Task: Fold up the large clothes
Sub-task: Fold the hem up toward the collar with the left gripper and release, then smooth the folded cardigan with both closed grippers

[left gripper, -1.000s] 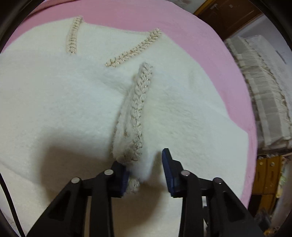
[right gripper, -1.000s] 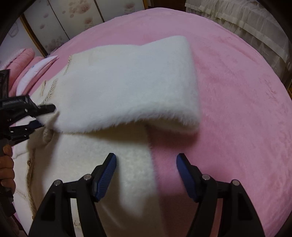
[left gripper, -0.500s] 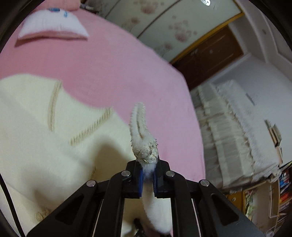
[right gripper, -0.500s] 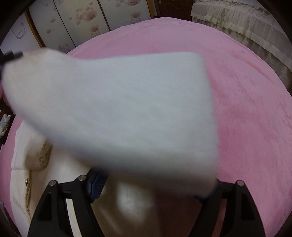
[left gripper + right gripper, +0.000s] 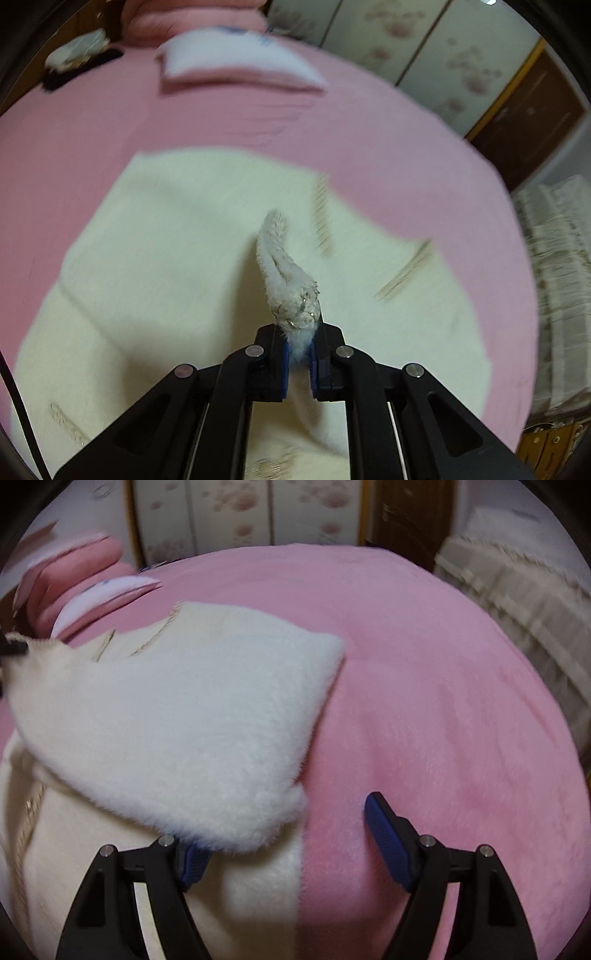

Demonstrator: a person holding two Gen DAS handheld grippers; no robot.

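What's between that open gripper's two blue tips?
In the right wrist view, the right gripper is open. Between its tips lie the fluffy white garment's edge and bare pink plush bedspread; the folded flap covers one tip.

Fluffy cream cardigan (image 5: 155, 258) spread on pink bed, braided-trim sleeve cuff (image 5: 291, 295) lifted, sleeve (image 5: 192, 731) draped across

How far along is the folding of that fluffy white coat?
Early. The white coat lies spread on the pink bed. In hand: the left gripper pinches the braided cuff, lifting the sleeve across the body. The right gripper hovers open. Laying the sleeve flat and folding the body remain.
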